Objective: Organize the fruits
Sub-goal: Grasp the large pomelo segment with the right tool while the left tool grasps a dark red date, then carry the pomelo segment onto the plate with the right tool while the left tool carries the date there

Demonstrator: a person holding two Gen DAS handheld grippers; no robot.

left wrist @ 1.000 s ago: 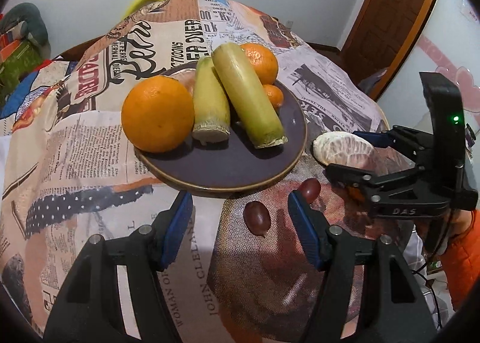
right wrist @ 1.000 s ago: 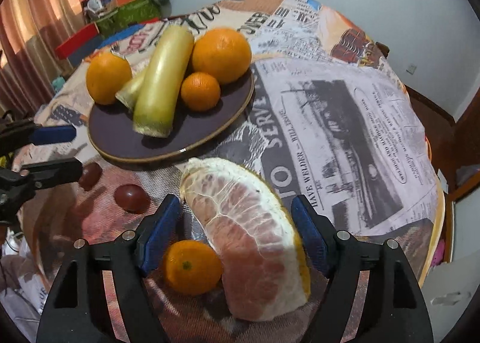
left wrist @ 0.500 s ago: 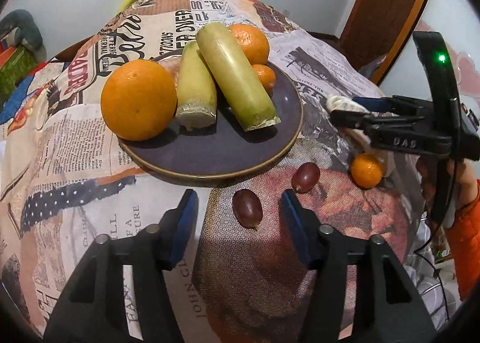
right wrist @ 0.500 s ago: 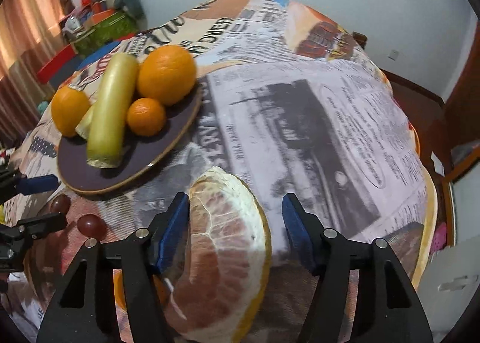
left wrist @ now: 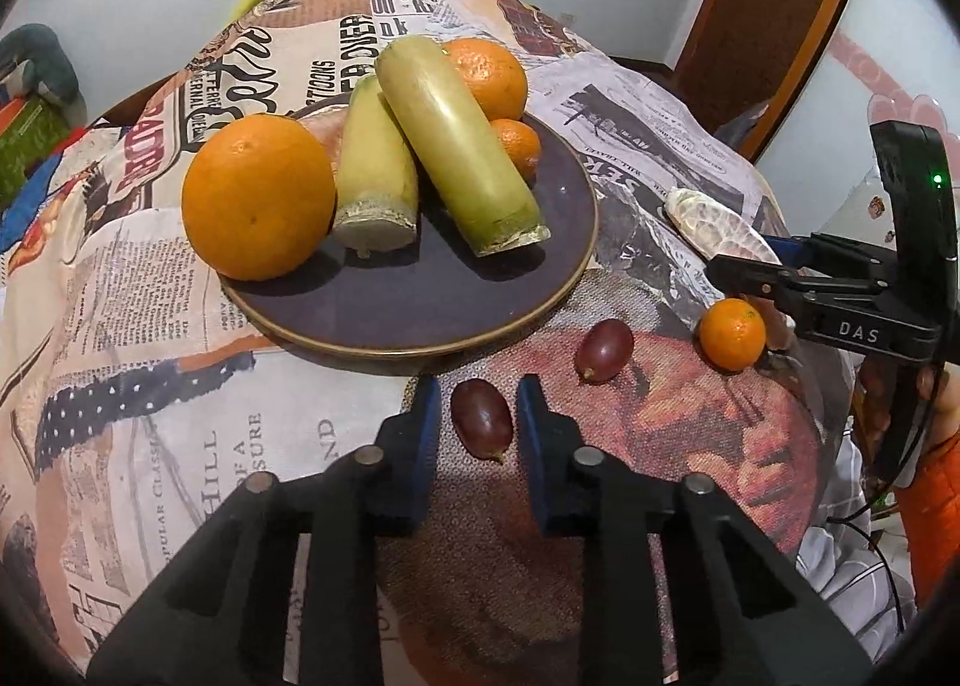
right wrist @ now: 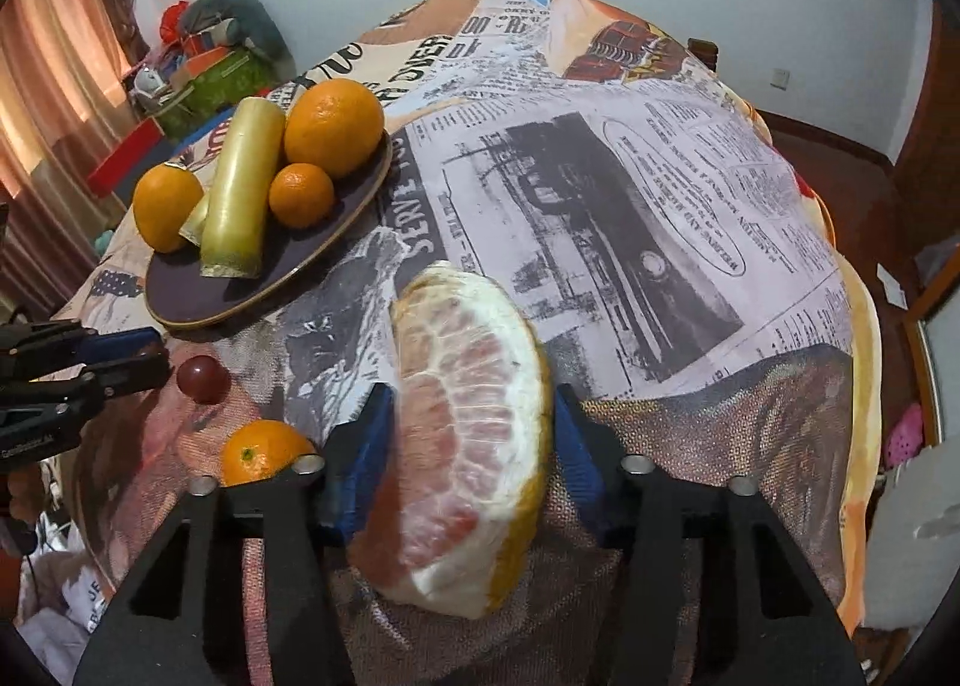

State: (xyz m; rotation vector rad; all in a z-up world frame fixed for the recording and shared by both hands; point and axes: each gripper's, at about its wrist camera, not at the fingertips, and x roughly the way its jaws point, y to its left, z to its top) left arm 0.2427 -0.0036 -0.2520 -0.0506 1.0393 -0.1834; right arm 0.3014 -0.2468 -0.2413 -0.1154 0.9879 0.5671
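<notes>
Both wrist cameras look steeply down, close over the newspaper-print tablecloth (left wrist: pixel 150 290) (left nearer the cloth), facing the far wall, sharing the dark plate (left wrist: pixel 420 302) (right wrist: pixel 252 290) of fruit.

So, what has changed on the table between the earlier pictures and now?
Both grippers are closing. The left gripper now has its fingers close around a grape; the right gripper is closing on the pomelo wedge, fingers against its sides. The plate with its fruit, the second grape and the small tangerine stayed in place.
</notes>
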